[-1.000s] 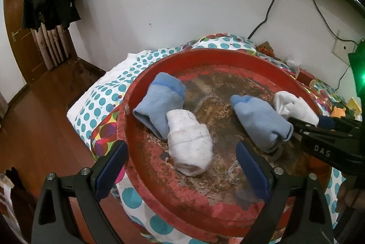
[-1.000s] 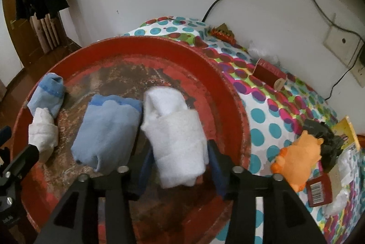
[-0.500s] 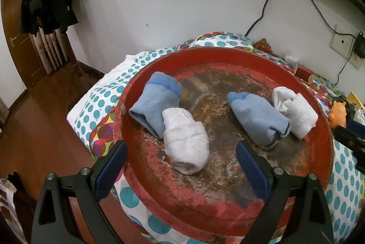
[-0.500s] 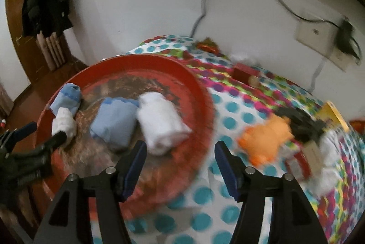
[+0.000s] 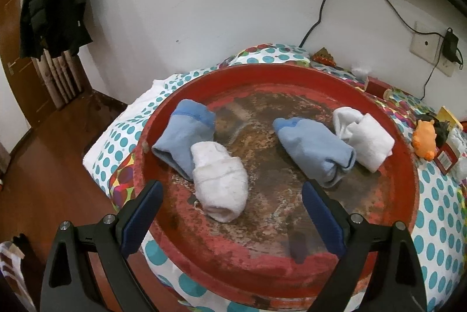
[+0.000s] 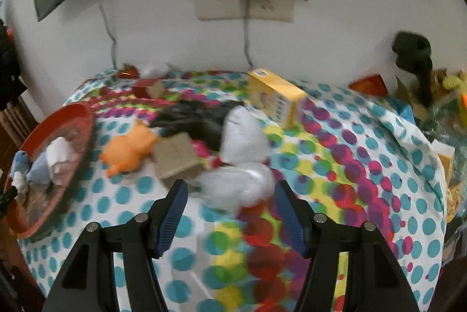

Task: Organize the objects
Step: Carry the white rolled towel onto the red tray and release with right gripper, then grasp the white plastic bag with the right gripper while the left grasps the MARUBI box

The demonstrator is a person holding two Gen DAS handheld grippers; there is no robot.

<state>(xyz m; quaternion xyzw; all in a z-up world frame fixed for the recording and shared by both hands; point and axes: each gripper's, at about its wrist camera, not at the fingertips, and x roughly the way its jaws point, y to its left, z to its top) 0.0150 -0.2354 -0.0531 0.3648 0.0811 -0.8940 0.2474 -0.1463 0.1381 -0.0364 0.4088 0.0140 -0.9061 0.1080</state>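
A round red tray (image 5: pixel 402 177) holds two pairs of rolled socks: a blue roll (image 5: pixel 184 139) touching a white roll (image 5: pixel 220 180) on the left, and a blue roll (image 5: pixel 316 150) beside a white roll (image 5: pixel 364 137) on the right. My left gripper (image 5: pixel 230 215) is open and empty over the tray's near edge. My right gripper (image 6: pixel 229 217) is open and empty above the dotted cloth, just before a clear plastic bag (image 6: pixel 236 186). The tray (image 6: pixel 77 113) shows at the left of the right wrist view.
On the dotted cloth (image 6: pixel 364 166) lie an orange toy (image 6: pixel 128 151), a cardboard box (image 6: pixel 175 157), a black item (image 6: pixel 195 119), a white bundle (image 6: pixel 242 137) and a yellow box (image 6: pixel 277 99). Cables and a wall socket (image 6: pixel 245 2) are behind. A dark coat (image 5: pixel 52 2) hangs at the far left.
My right gripper let go of the white sock roll in the tray, opened, and swung right, away from the tray, over the dotted cloth. My left gripper stayed open in place.
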